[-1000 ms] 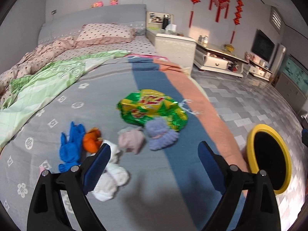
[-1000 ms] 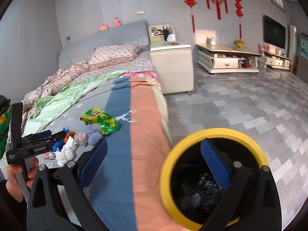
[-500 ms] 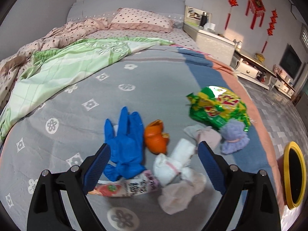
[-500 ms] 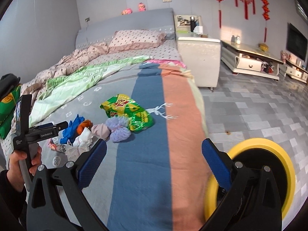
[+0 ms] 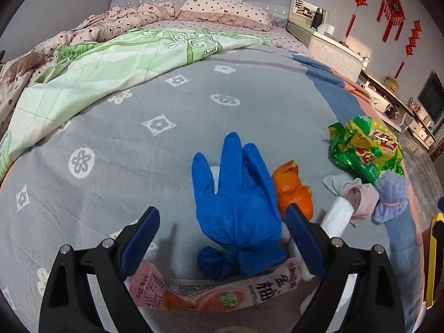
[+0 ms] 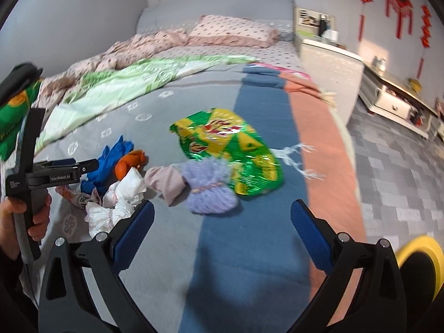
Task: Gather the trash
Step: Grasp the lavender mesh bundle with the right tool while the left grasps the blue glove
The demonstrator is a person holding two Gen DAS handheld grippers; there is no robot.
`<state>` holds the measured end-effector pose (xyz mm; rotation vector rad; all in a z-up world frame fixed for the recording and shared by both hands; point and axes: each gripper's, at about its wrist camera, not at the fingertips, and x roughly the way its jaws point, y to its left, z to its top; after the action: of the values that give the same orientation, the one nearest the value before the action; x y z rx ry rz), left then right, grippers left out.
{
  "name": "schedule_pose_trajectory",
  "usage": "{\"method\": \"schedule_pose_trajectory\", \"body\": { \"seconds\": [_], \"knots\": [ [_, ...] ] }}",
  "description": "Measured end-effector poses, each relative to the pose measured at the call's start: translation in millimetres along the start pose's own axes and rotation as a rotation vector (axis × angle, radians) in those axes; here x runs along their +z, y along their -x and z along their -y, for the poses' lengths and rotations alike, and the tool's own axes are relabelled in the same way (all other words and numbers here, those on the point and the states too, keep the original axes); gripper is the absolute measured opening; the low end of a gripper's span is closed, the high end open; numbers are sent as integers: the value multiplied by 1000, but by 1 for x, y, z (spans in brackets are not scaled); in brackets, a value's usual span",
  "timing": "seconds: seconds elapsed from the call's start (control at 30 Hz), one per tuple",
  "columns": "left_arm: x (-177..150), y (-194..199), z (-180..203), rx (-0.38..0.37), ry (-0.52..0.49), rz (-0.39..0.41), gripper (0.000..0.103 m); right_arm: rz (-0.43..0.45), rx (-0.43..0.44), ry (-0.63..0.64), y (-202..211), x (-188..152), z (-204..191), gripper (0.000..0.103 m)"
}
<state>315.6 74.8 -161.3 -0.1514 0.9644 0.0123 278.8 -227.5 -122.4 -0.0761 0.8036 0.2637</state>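
1. Two grippers, both mine: left gripper [image 5: 222, 238] has its jaws spread wide over the blue glove [image 5: 238, 205], gripping nothing.
2. Just under the glove lies a pink drink sachet [image 5: 211, 294]; orange peel [image 5: 294, 191] touches the glove's right side.
3. Right gripper [image 6: 222, 230] is likewise spread and empty above the bed [image 6: 249, 249].
4. Ahead of it I see a lilac knit bundle [image 6: 211, 191] against the green snack bag [image 6: 230, 149].
5. Yellow-rimmed bin [image 6: 419, 252] stands beyond the bed's right edge.
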Motion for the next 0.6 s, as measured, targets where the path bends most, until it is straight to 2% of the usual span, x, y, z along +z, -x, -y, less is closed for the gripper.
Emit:
{"method": "schedule_pose_trajectory", "body": {
  "seconds": [0.03,0.13,0.3,0.53,0.6],
  "knots": [
    [-1,-2,-1,-3,-5,-1,88,-4,0,19,-6,1,-4,94],
    [-1,-9,-2,-13,-9,-11,88,-29,-11,63,-25,3,-14,84],
    [4,-19,0,-53,0,-33,85,-74,-3,66,-53,7,-15,79],
    [7,-31,19,-46,-56,-52,70,-138,-7,59,-88,14,-9,69],
    [8,-32,24,-42,-70,-49,62,-149,-5,62,-93,15,-9,65]
  ]
}}
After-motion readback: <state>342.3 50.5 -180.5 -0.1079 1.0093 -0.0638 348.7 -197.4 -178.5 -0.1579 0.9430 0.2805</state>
